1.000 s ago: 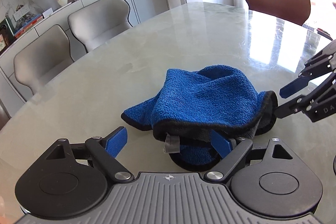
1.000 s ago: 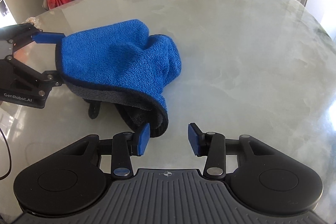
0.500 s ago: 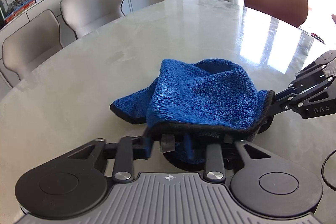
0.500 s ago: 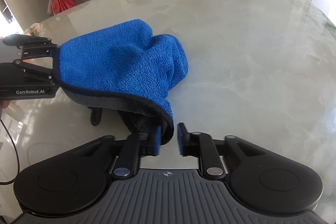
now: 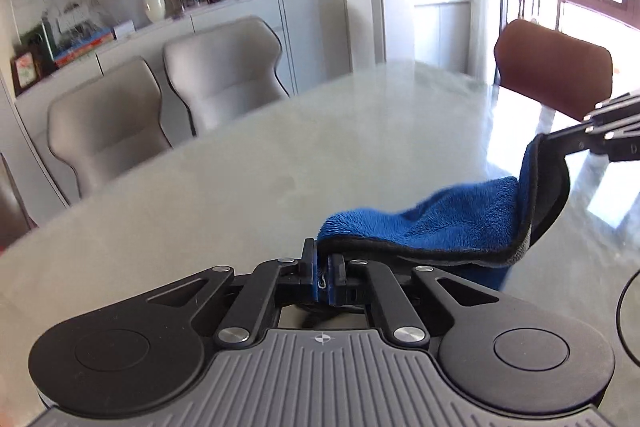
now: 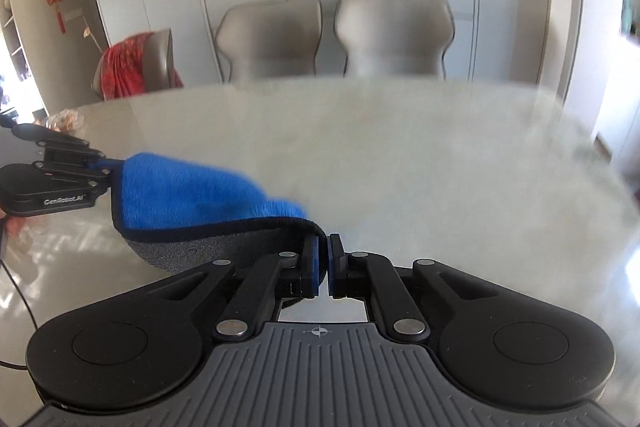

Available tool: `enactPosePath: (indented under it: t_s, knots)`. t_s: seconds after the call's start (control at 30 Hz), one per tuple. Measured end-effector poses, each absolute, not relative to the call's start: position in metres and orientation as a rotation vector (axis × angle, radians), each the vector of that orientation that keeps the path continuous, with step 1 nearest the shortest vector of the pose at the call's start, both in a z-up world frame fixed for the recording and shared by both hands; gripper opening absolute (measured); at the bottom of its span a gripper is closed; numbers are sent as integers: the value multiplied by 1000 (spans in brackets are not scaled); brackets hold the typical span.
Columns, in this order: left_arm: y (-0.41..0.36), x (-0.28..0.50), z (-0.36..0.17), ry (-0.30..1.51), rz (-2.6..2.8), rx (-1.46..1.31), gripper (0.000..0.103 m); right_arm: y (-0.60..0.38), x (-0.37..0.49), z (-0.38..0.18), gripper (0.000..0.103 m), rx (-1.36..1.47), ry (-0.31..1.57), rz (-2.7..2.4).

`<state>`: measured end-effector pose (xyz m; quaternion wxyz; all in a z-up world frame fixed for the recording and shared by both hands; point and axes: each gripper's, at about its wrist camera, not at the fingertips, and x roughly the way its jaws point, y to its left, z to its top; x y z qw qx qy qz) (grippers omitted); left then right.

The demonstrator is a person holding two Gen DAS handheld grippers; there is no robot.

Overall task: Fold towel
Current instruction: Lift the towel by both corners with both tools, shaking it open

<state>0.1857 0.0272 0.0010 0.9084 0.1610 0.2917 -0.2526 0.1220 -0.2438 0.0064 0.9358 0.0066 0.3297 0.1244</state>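
Left claw, jaws closed to a narrow slit, pinching the black-bound hem of the blue towel at one corner; right claw, likewise closed, pinching the neighbouring corner of the same hem, though the cloth between its pads is seen only at their upper end; the hem hangs between the two claws in a shallow sag, blue pile uppermost and grey backing beneath. The towel is held above the pale marble table; whether its far part touches the table cannot be told. Step in hand, as judged: raising the pinched edge so the cloth drops open for folding. To do it well: keep both claws at one height and draw them apart until the hem is taut; lift until the free edge hangs clear; carry the hem squarely over to meet the opposite edge; avoid jerks, since each grip takes only a thin bite of cloth.
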Motion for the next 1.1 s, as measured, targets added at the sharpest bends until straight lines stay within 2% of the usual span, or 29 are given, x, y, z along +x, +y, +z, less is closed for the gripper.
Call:
enactPosePath:
  t_s: [0.17,0.53,0.9,1.1]
  knots:
    - [29,183,38,518,-495,333,4,-249,133,62,5,-126,544,259]
    - [38,177,103,406,-419,375,4,-243,150,131,5,-332,423,304]
    - [48,180,104,455,-411,452,4,-230,167,141,5,-423,393,327]
    - [44,185,90,479,-431,498,4,-225,182,116,5,-396,497,390]
